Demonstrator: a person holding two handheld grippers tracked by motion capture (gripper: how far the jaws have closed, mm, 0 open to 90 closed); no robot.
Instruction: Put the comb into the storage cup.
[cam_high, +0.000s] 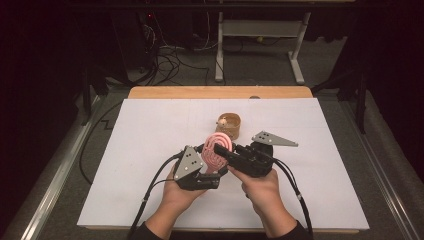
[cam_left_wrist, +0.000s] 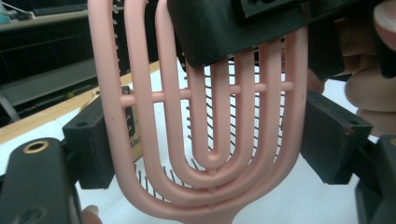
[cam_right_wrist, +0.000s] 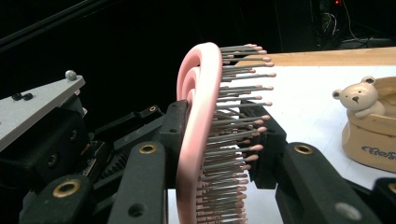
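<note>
The white rectangular table sheet (cam_high: 150, 165) is evenly lit from overhead, bright but without glare, while the surrounding floor and room sink into near black. Shadows under the hands stay short and soft. The high view is slightly soft and grainy. In the left gripper view, the pink looped plastic hairbrush (cam_left_wrist: 210, 116) sits close and a little blurred; the background beyond is dim and unfocused.

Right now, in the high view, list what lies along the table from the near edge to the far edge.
The person's hands → pink hairbrush held upright between both grippers → tan holder with a small bear figure → bare wooden table edge.
</note>
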